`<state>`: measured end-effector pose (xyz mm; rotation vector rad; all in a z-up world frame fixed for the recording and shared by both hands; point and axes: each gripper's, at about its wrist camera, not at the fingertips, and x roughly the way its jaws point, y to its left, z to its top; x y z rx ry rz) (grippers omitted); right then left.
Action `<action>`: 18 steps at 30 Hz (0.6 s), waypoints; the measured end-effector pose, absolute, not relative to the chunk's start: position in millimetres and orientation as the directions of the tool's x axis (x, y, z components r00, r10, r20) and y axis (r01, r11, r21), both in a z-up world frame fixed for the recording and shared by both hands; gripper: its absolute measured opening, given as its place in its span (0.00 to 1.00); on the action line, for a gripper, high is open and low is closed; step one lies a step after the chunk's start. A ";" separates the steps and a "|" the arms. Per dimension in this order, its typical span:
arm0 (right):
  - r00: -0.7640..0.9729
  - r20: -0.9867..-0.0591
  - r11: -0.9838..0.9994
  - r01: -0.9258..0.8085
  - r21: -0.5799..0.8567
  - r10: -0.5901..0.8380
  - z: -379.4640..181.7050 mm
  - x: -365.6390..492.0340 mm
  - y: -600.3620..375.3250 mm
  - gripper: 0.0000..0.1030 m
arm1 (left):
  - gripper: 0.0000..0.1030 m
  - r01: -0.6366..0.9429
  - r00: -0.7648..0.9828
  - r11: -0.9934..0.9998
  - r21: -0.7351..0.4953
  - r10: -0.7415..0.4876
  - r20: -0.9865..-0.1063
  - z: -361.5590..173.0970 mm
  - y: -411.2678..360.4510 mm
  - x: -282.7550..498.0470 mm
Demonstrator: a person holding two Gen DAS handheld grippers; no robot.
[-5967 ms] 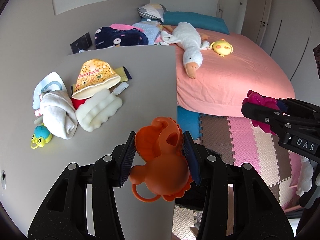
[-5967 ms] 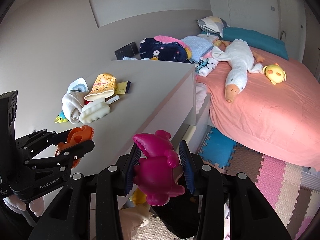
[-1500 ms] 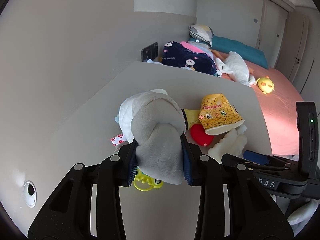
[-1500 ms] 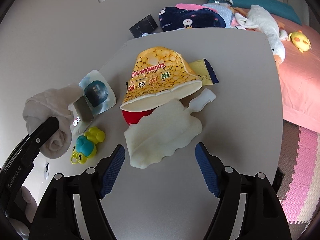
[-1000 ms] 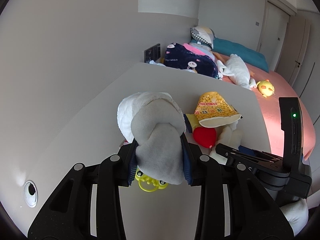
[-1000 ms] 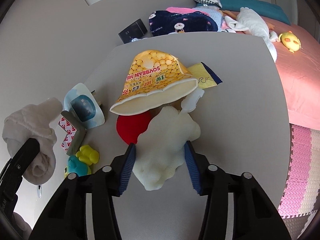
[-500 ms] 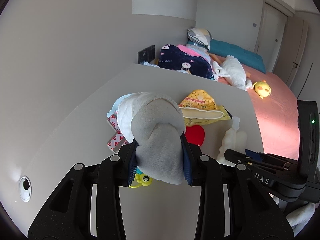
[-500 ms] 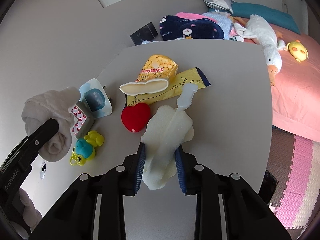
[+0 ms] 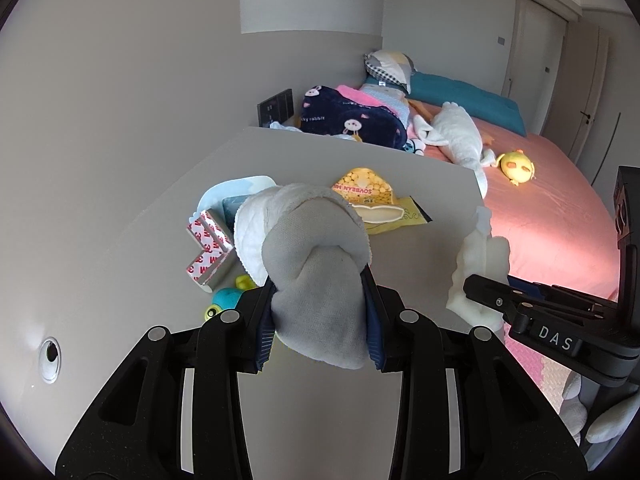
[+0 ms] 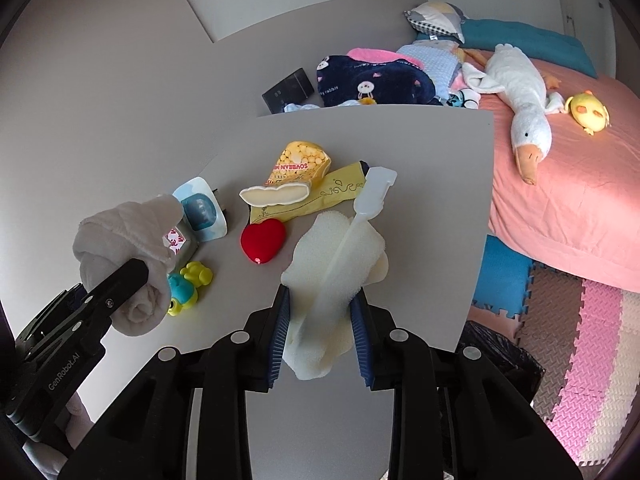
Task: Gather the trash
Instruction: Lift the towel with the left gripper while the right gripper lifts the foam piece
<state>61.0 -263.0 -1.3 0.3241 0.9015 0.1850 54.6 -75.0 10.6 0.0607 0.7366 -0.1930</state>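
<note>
Already both your grippers are loaded — left gripper (image 9: 320,312) fingers clamp the rolled cloth (image 9: 308,248), right gripper (image 10: 320,320) fingers pinch the foam sponge (image 10: 336,264), long axis toward 1 o'clock; black bag (image 10: 500,352) waits at 4 o'clock, below the worktop (image 10: 432,200) edge.

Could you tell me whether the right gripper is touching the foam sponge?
Touching: the right wrist view shows the right gripper fingers pressed on both sides of the foam sponge.

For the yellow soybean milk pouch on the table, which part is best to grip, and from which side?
Probably the soybean milk pouch by its wide flat bottom edge, approached from the near side. That edge faces the grippers, lifted off the table.
</note>
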 end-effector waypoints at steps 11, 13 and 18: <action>0.641 -0.722 0.942 -0.004 0.336 0.260 14.6 32.5 -300.6 0.32 | 0.35 0.251 0.719 0.968 -0.002 -0.188 -0.669 15.5 -119.7 32.3; 0.646 -0.720 0.941 0.005 0.337 0.255 16.0 28.7 -308.3 0.32 | 0.36 0.257 0.721 0.966 0.005 -0.188 -0.667 16.6 -126.7 30.3; 0.656 -0.714 0.940 0.022 0.341 0.244 18.7 19.9 -325.3 0.32 | 0.36 0.280 0.714 0.960 0.002 -0.207 -0.669 16.7 -142.2 29.1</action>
